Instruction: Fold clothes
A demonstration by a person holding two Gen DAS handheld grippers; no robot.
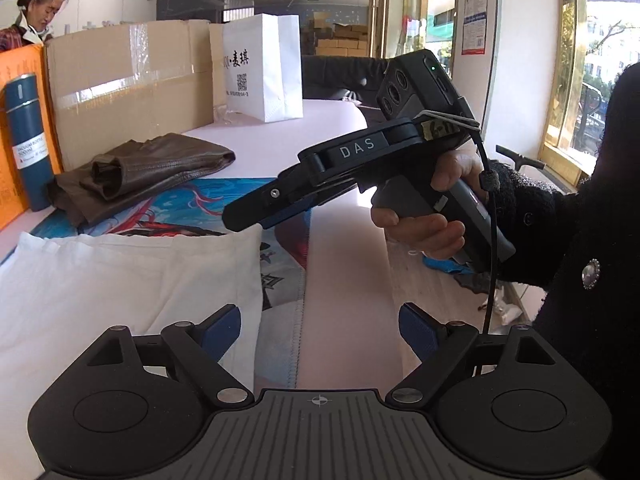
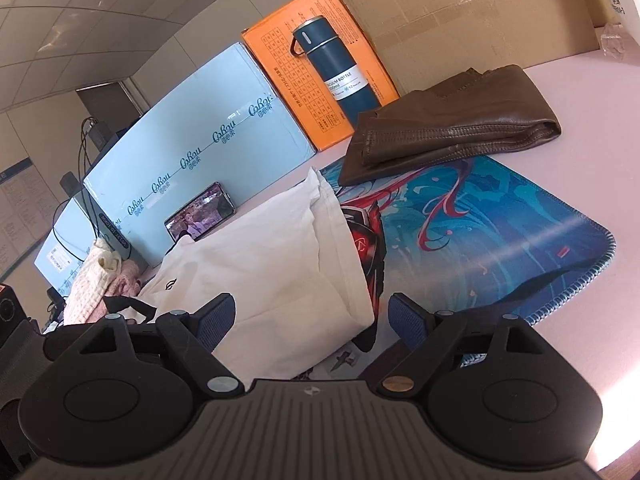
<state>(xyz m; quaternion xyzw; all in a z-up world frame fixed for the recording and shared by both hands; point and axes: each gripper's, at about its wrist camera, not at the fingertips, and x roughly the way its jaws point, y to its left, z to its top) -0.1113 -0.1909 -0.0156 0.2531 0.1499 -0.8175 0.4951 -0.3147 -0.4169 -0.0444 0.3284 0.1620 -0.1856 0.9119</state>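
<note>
A white garment [image 1: 120,280] lies partly folded on a blue printed mat [image 1: 280,256]; it also shows in the right wrist view [image 2: 272,264] on the mat [image 2: 500,240]. A folded brown leather garment [image 1: 140,168] lies behind it, and shows in the right wrist view too [image 2: 452,128]. My left gripper [image 1: 320,332] is open and empty above the white garment's right edge. My right gripper [image 2: 310,320] is open and empty above the garment's near corner; in the left wrist view it [image 1: 248,220] hovers over the garment.
A blue vacuum bottle [image 2: 340,76] stands against an orange box [image 2: 288,80]. Cardboard boxes [image 1: 128,80] and a white paper bag [image 1: 264,68] line the back. A light blue box [image 2: 192,152], a phone [image 2: 200,216] and a pile of pink clothes [image 2: 104,280] are at left. A person [image 1: 36,12] stands behind.
</note>
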